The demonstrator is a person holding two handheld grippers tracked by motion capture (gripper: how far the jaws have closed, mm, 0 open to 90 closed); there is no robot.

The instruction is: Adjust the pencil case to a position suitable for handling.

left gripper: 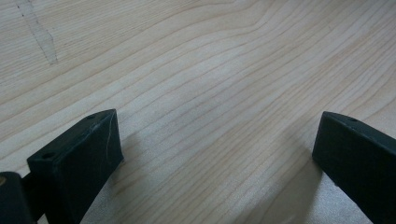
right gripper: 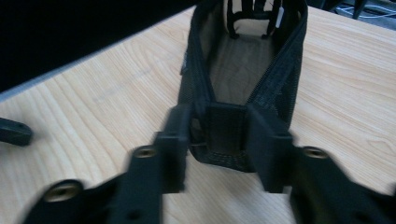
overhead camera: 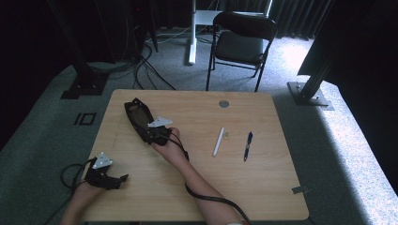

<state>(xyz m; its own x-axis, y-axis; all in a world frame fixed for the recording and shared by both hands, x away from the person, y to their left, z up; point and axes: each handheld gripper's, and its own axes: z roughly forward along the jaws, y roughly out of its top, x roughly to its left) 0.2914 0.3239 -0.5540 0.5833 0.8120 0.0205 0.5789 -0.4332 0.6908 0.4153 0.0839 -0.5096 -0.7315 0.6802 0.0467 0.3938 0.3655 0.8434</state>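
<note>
The fingers of the right gripper [right gripper: 219,140] pinched the near end of a black mesh pouch [right gripper: 243,70]; in the right gripper view one black finger [right gripper: 175,140] pressed on each side of the pouch's narrow end wall, and the open pouch ran away from them toward twelve o'clock. The fingers of the left gripper [left gripper: 212,158] were spread wide over bare wood, with nothing between them.

The bench [overhead camera: 197,187] was a pale wooden top. In the high view the pouch [overhead camera: 137,115] lay in its ten o'clock part, its long axis running from eleven o'clock down toward five o'clock, mouth open upward. The right gripper [overhead camera: 157,131] sat at the pouch's lower end, the forearm reaching in from six o'clock with a cable along it. The left gripper [overhead camera: 123,178] rested near the eight o'clock corner, well apart from the pouch.

Toward three o'clock of the bench's middle lay a white pen [overhead camera: 218,141] and, near it on the right, a blue pen [overhead camera: 248,146], both roughly parallel and apart. A small pale bit [overhead camera: 227,135] lay just beside the white pen. A small round grey insert [overhead camera: 224,103] sat in the bench top near twelve o'clock.
</note>
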